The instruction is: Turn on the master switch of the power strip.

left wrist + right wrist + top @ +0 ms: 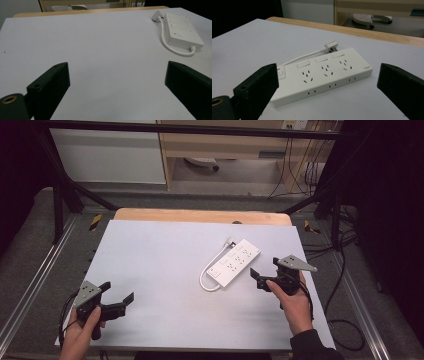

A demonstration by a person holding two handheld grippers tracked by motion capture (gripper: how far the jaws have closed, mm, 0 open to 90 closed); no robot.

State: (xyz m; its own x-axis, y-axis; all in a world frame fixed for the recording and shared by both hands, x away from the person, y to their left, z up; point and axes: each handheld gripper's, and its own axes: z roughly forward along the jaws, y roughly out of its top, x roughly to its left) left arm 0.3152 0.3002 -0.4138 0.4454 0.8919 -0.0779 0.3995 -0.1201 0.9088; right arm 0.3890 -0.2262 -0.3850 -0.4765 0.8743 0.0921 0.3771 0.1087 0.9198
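A white power strip (234, 262) lies flat on the pale sheet, right of the middle, its short cord (211, 268) looped along its left side to a plug (231, 242). In the right gripper view the power strip (325, 73) lies just ahead of the wide-apart jaws, sockets up, with the plug (332, 46) behind it. My right gripper (266, 268) is open, just right of the strip. My left gripper (120, 291) is open near the front left of the sheet, nothing between its jaws. The left gripper view has the power strip (182, 31) far off at the upper right.
The pale sheet (160, 270) covers a wooden table (200, 216) whose far edge shows beyond it. Black frame legs (60, 195) and loose cables (345, 270) flank the table. A chair base (369, 18) stands on the floor behind.
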